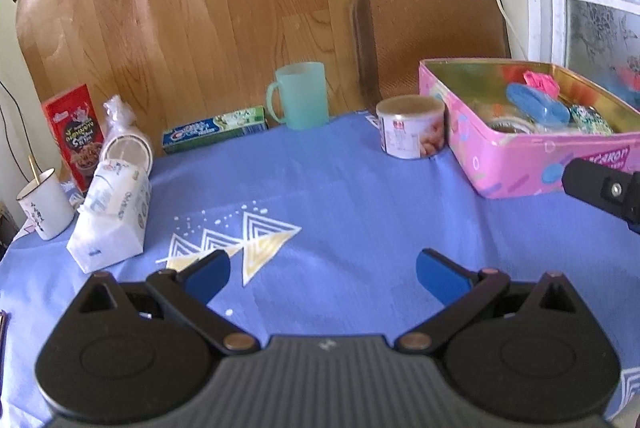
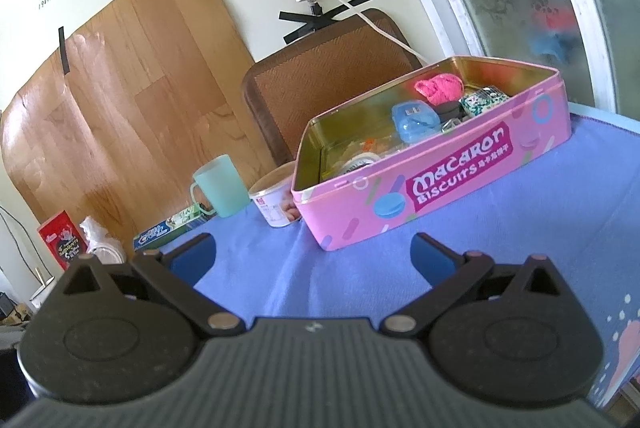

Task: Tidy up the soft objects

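Note:
A pink biscuit tin point(image 1: 516, 163) point(image 2: 440, 183) stands open on the blue tablecloth. Inside it lie a pink knitted piece point(image 2: 438, 87) point(image 1: 540, 81), a blue plastic case point(image 2: 412, 121) point(image 1: 536, 105), a green patterned item point(image 2: 482, 99) and a tape roll point(image 2: 358, 161). A white soft tissue pack point(image 1: 110, 216) lies at the left of the table. My left gripper point(image 1: 322, 270) is open over the bare cloth, nothing between its blue pads. My right gripper point(image 2: 312, 252) is open wide just in front of the tin, empty; part of it shows at the right edge of the left wrist view point(image 1: 604, 187).
A small white can point(image 1: 412, 127) point(image 2: 276, 201) stands beside the tin. A mint green mug point(image 1: 300, 95) point(image 2: 220, 185), a toothpaste box point(image 1: 216, 133), a red snack box point(image 1: 76, 135), stacked cups in plastic point(image 1: 124, 143) and an enamel mug point(image 1: 44, 203) line the back and left. A brown chair back point(image 1: 432, 35) stands behind.

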The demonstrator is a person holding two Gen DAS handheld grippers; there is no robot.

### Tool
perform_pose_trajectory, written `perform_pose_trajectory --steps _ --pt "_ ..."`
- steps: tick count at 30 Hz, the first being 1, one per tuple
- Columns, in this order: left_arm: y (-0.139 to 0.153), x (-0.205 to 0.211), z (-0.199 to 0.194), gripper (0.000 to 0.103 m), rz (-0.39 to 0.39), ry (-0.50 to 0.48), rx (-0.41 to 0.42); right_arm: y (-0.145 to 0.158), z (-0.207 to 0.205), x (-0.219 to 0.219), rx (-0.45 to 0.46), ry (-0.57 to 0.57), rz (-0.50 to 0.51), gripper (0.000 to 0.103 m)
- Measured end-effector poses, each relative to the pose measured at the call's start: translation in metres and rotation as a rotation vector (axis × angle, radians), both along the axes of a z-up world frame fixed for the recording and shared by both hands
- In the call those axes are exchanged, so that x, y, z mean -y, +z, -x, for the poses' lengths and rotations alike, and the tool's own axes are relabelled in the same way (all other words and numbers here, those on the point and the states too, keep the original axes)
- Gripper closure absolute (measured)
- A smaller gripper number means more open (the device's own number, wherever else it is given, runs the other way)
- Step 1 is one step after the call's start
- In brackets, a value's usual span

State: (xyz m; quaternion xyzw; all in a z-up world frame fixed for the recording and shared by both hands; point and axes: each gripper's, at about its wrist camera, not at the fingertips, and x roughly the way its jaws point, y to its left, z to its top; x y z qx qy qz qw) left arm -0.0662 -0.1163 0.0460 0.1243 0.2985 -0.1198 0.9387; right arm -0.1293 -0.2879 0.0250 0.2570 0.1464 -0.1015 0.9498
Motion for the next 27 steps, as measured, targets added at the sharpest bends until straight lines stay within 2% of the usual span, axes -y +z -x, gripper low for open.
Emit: perform_pose_trajectory --steps 18,27 --pt "-0.019 0.004 -0.007 0.0 -0.012 -0.037 -0.117 -0.009 -0.006 0.004 -0.041 0.004 -0.037 0.0" --pt "-0.023 0.007 -0.007 0.0 -0.019 -0.057 -0.137 -0.013 -0.007 0.005 -0.056 0.006 -0.048 0.0"
